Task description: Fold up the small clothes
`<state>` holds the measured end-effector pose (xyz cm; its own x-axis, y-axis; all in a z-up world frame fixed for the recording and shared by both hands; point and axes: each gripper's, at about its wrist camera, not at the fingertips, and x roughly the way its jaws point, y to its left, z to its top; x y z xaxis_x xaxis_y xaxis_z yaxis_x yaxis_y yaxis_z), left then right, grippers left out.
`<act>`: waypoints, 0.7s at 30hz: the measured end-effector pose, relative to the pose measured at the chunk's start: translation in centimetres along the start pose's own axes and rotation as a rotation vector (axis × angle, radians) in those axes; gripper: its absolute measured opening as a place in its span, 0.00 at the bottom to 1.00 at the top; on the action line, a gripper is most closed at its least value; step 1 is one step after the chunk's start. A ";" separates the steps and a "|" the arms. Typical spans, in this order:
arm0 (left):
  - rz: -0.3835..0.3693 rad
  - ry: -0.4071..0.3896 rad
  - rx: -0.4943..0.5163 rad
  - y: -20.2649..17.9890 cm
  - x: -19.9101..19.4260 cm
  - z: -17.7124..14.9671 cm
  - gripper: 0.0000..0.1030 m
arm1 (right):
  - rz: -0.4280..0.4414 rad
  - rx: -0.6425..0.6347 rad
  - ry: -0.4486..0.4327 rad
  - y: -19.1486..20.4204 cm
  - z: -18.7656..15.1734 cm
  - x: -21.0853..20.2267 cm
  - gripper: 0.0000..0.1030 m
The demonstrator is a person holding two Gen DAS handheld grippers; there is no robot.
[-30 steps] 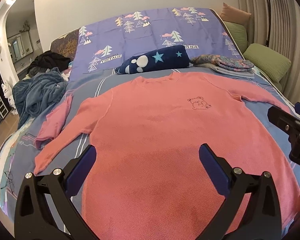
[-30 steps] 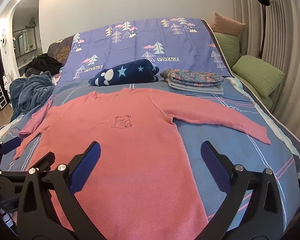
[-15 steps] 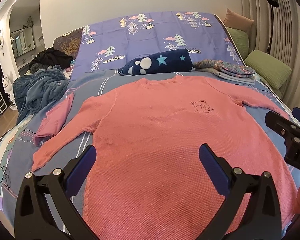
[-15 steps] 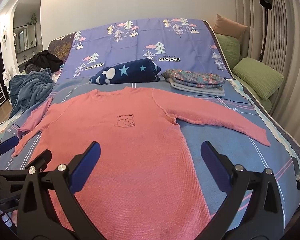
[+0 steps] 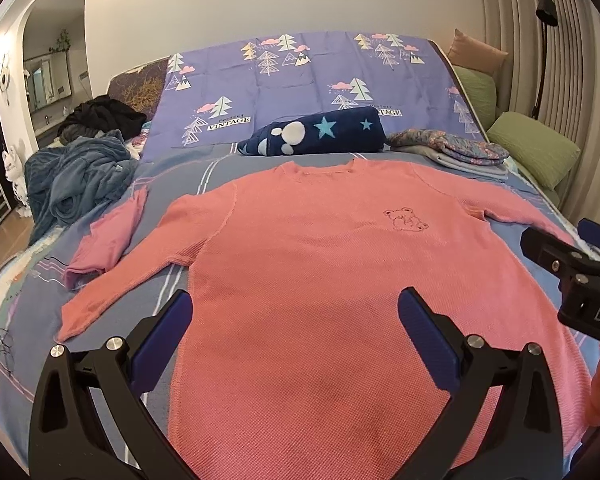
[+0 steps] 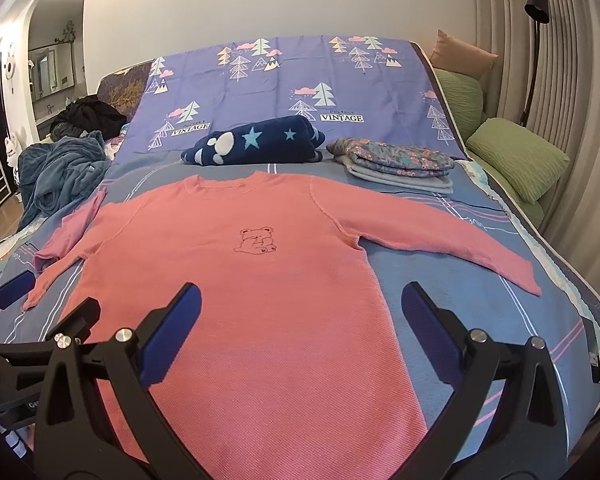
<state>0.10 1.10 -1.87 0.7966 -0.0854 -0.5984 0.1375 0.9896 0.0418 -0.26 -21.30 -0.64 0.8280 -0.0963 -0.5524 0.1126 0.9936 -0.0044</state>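
Your left tool (image 5: 294, 334) was spread wide, its blue pads hanging above the lower hem of the pink sweater (image 5: 320, 280) and pinching nothing. Your right tool (image 6: 298, 322) was spread just as wide, also empty, low in the frame over the sweater's lower right side. The sweater lay flat and face up on the bed (image 6: 480, 300), filling the centre of both views, its collar toward the top of the frame and a small outlined bear (image 6: 256, 241) stitched on the chest. Its sleeve on the right of the frame (image 6: 440, 236) stretched out straight across the blue striped sheet, while the sleeve on the left (image 5: 116, 280) ran down toward the lower left of the frame. A smaller pink garment (image 5: 108, 236) lay crumpled just beside that left sleeve. Above the collar sat a rolled navy blanket with stars (image 6: 256, 142), and to its right a stack of folded clothes topped by a floral piece (image 6: 396, 160). A heap of grey-blue fabric (image 5: 76, 176) sat at the left edge of the bed, and green pillows (image 6: 516, 160) lined the right side. In the left wrist view, the right tool's black frame showed at the right edge.
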 end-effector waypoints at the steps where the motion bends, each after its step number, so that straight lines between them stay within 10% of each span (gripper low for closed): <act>1: -0.005 -0.001 -0.007 0.2 0.0 0.0 0.99 | 0.000 -0.001 0.001 0.0 0.0 0.0 0.98; 21: -0.027 0.055 -0.015 1.2 1.1 -0.2 0.99 | -0.004 -0.016 0.024 1.1 0.1 1.0 0.98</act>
<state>0.98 2.19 -2.65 0.7591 -0.1062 -0.6423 0.1495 0.9887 0.0132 0.76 -20.33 -1.11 0.8143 -0.0993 -0.5718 0.1070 0.9941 -0.0202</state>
